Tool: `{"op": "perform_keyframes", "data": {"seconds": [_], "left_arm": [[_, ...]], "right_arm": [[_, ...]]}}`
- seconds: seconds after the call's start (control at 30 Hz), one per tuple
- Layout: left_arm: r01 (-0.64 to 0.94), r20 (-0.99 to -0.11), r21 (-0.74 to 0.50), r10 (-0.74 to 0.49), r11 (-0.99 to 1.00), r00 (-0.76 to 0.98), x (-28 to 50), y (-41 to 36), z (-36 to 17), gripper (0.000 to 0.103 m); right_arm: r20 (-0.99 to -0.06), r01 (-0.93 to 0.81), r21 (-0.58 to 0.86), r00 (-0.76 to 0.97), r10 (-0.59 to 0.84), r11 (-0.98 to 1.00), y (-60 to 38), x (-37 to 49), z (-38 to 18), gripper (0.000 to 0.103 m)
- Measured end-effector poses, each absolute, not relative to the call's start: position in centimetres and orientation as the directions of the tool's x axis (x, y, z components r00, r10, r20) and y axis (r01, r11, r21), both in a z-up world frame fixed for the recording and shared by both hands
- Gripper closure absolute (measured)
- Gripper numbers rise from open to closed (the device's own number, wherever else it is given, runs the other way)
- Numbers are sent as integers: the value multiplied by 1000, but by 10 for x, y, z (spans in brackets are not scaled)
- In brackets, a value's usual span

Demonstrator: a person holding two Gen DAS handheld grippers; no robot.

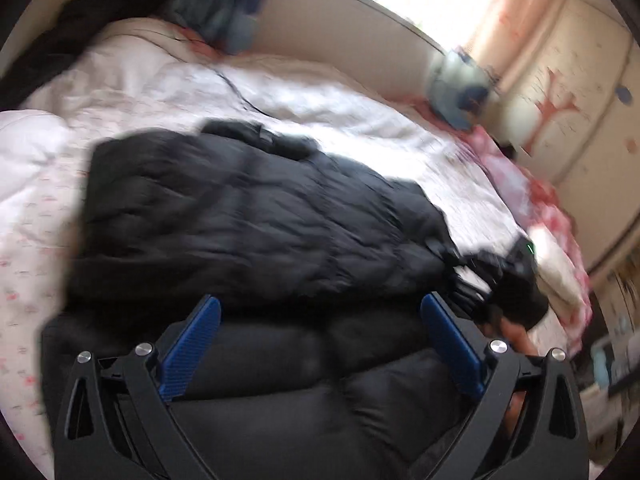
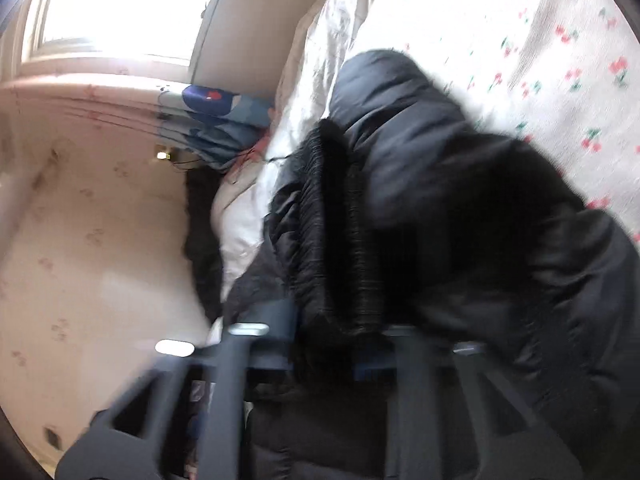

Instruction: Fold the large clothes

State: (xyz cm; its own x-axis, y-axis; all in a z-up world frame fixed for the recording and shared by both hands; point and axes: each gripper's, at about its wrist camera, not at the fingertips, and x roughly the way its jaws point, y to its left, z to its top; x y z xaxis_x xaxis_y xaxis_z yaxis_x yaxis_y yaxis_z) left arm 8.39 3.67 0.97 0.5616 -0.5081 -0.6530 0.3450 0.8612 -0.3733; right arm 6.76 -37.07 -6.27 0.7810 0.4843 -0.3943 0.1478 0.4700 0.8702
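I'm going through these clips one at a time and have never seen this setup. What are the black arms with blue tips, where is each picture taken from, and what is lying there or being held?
There is no robot here. A person carries a hand-held gripper in each hand, each with a wide-angle camera looking forward along its two fingers. So each picture is taken from one gripper; both are blurred.

In the left wrist view, the left gripper has its blue pads wide apart, hanging over a black puffer jacket that lies on a bed with a white cherry-print cover. It holds nothing. Further back are a blue bundle and other dark clothes.

In the right wrist view, the right gripper is closed on a ribbed edge of the jacket, possibly a cuff or hem.
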Motion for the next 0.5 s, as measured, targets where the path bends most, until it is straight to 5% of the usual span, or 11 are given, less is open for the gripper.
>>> {"op": "perform_keyframes", "data": {"seconds": [0.3,0.4,0.5], "left_arm": [[148,-666,-351,-357,925,655,79,121,25,7],[109,-691,-322,-312,941,652,80,134,19,7],[69,-731,-290,-267,955,628,84,140,11,7]], "right_arm": [[-327,-99,536,891,314,839,-326,83,115,91],[-395,-22,501,883,252,865,-346,111,104,91],[-567,125,541,784,252,832,-375,141,26,91]]}}
